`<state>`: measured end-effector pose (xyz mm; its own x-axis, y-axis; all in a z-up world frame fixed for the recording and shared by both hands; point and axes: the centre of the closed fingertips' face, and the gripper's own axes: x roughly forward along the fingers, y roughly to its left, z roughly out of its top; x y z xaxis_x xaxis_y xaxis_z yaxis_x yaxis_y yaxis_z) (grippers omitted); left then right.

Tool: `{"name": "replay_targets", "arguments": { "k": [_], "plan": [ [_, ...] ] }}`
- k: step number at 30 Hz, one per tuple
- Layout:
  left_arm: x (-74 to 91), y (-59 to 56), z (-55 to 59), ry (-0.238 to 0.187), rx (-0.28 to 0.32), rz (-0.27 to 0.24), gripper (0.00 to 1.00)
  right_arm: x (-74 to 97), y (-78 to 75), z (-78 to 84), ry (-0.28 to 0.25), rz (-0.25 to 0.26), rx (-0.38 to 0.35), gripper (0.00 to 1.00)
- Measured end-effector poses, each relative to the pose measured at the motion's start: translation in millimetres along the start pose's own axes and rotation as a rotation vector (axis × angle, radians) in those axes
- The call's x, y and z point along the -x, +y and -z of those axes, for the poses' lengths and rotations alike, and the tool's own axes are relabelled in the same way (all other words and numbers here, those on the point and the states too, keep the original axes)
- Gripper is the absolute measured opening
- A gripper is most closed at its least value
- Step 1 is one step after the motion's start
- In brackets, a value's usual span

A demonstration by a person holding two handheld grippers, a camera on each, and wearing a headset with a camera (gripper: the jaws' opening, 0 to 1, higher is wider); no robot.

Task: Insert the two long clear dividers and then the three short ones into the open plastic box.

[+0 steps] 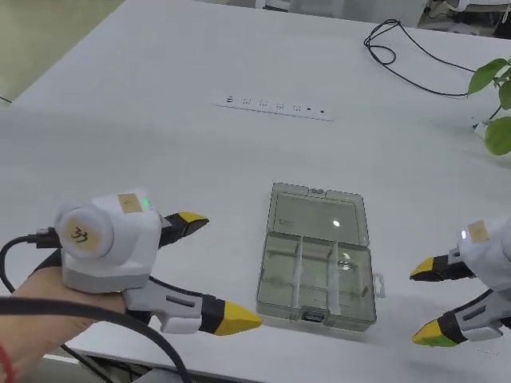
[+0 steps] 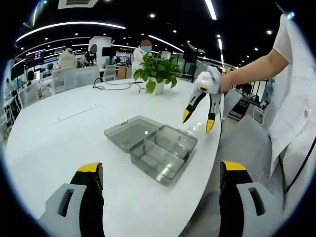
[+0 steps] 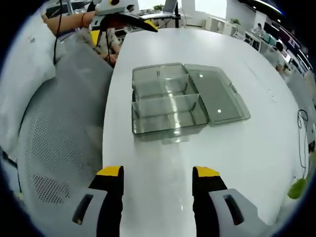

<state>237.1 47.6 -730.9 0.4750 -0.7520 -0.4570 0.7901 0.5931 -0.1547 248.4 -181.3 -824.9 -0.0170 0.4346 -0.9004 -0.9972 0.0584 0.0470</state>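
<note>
Clear plastic box (image 1: 319, 212) sits open between left gripper (image 1: 223, 270) and right gripper (image 1: 421, 304), both agape; power strip (image 1: 275, 107), cable (image 1: 399, 48), plant (image 1: 499, 134) beyond.

Inside the box (image 1: 318, 259), the clear dividers (image 1: 299, 267) blur into the walls and the glare, so their count and seating cannot be told. Right of the box, the right gripper (image 1: 417, 304) is cut by the picture's edge just behind its fingers (image 1: 431, 268). Beyond the box, the plant (image 1: 497, 104) and the cable (image 1: 399, 48) run off the frame. The markings on the power strip (image 1: 273, 106) are too small to read.
</note>
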Motion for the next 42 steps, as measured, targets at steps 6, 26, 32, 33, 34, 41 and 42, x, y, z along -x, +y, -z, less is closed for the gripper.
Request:
{"name": "replay_targets", "arguments": {
  "k": [6,26,32,33,34,41,42],
  "plan": [
    [-1.1,0.7,-0.6,-0.003,0.002,0.002,1.0,-15.0,2.7,8.6,0.051,-0.011,0.085,0.52],
    [-4.8,4.0,0.2,-0.006,0.011,0.012,1.0,-26.6,-3.1,19.4,0.127,0.007,0.146,0.4],
    [-5.1,4.7,-0.8,-0.009,0.008,0.011,1.0,-25.7,-3.1,19.9,0.129,0.012,0.139,0.33],
    [-5.3,4.3,-0.6,-0.009,0.008,0.013,1.0,-25.7,-2.9,19.9,0.13,0.014,0.139,0.33],
    [-5.4,4.3,-0.3,-0.008,0.008,0.013,1.0,-25.6,-3.0,19.9,0.131,0.014,0.139,0.33],
    [-4.4,5.7,1.5,-0.006,0.006,0.014,1.0,-24.6,-2.8,20.1,0.135,0.024,0.123,0.33],
    [-3.9,6.6,1.4,-0.007,0.005,0.012,1.0,-23.3,-2.2,18.9,0.129,0.027,0.119,0.33]
  ]
}}
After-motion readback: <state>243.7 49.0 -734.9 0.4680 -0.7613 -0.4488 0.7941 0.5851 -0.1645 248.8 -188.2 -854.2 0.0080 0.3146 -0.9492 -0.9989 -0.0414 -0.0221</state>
